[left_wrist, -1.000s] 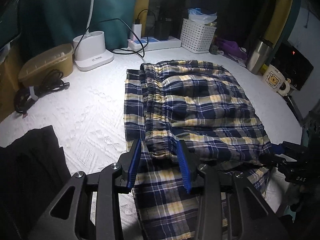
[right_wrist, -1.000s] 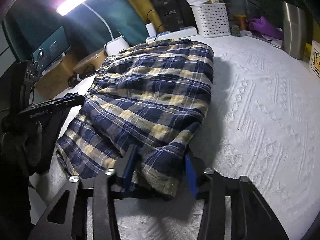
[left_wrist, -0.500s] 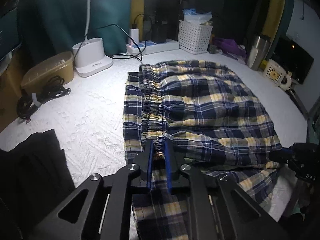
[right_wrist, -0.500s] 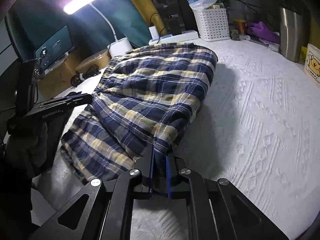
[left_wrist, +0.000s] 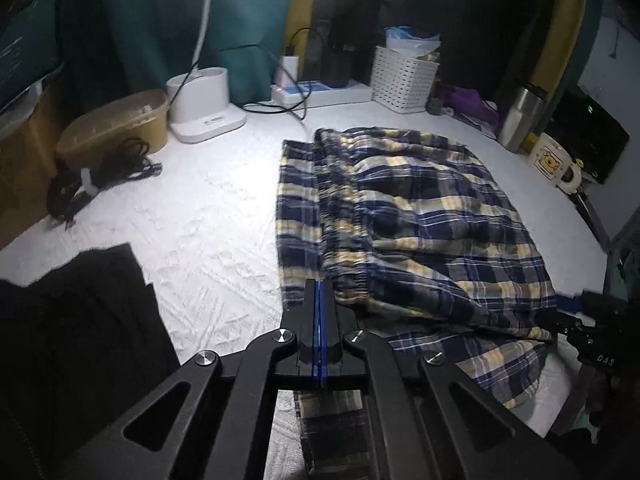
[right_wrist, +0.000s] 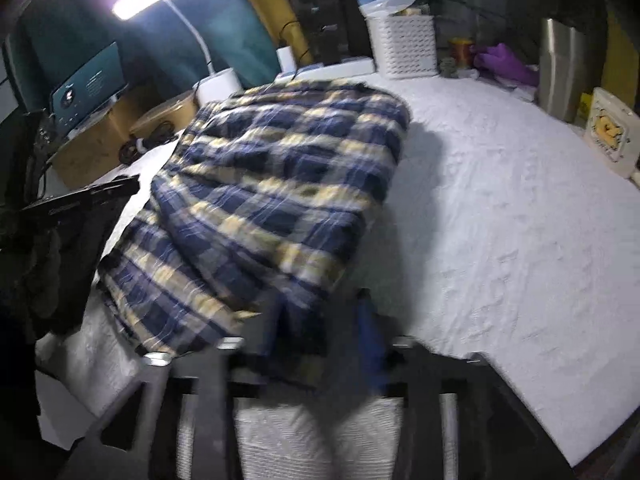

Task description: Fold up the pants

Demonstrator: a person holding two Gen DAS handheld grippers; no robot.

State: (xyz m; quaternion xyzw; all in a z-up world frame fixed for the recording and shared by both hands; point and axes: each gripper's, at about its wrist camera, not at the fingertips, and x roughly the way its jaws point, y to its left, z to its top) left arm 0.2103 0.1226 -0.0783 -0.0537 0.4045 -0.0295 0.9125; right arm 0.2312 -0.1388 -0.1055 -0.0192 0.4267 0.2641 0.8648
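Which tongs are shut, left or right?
The left tongs: closed tight at the waistband of the pants. The right tongs, blurred, stand apart around a corner of the cloth.

The left gripper (left_wrist: 320, 300), spread wide around the elastic waistband one second ago, now has its blue-lined fingers pressed flat together at the near edge of the pants (left_wrist: 400, 220); whether fabric remains between them cannot be determined. The right gripper (right_wrist: 324, 320), clamped on the near right corner of the pants half a second ago, now has its fingers spread, with the cloth lying loosely between them (this view is motion-blurred). The folded upper layer of the pants sits flatter near that corner than it did half a second ago.
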